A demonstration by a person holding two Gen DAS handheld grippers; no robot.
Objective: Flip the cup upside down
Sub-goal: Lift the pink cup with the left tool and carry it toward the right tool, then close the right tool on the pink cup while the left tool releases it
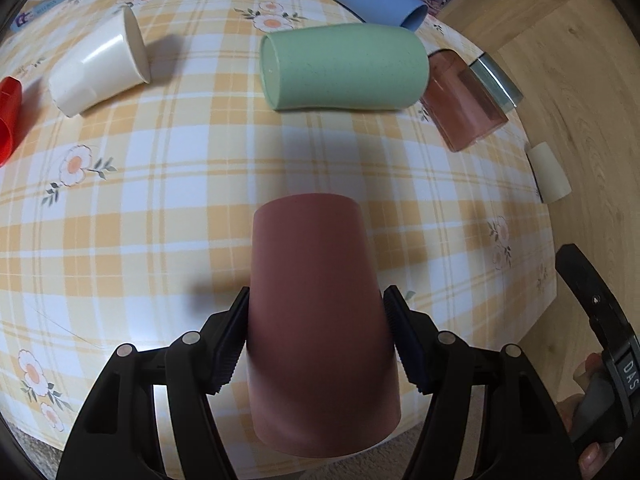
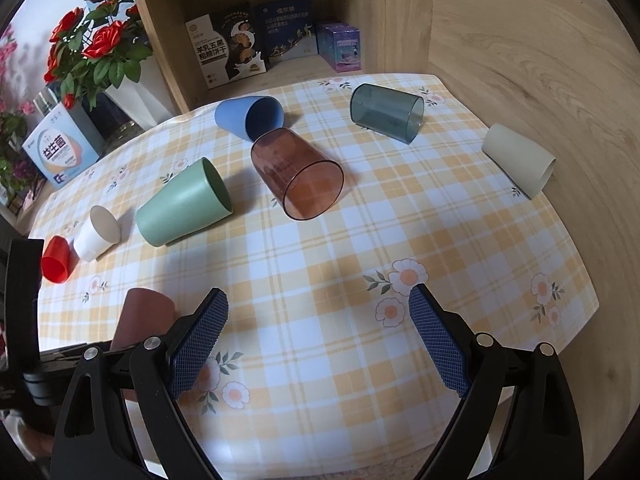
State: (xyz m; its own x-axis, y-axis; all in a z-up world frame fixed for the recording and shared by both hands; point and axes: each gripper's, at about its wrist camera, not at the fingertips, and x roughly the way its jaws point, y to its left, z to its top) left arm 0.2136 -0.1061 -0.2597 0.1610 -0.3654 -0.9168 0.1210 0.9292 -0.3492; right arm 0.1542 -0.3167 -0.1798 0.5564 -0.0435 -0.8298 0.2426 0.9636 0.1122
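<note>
Covering most of both views, the table [image 2: 360, 240] wears a yellow plaid cloth with flowers, and a wooden shelf [image 2: 400, 12] stands behind it with boxes [image 2: 228, 50] inside and red roses [image 2: 100, 44] to its left.

Cups lie scattered on their sides across the cloth. The green cup [image 1: 344, 68] lies near the middle, its base toward the left wrist camera. The pink clear cup [image 2: 298, 174] lies just beside it, mouth toward the right wrist camera, and touches the blue cup [image 2: 250, 116] behind. The grey clear cup [image 2: 386, 112] lies farther right, well apart from the beige cup [image 2: 520, 160] at the table's right edge. The white cup [image 1: 100, 64] and the red cup [image 1: 8, 120] lie near each other at the left.

The brown cup [image 1: 320, 320] is gripped by the left gripper [image 1: 316, 336], both pads pressing its sides. Its closed base points away from the camera and its wider rim points back toward the handle, above the near part of the table.

The right gripper [image 2: 318, 344] hovers over the near right part of the cloth, jaws wide apart, with nothing between them.
</note>
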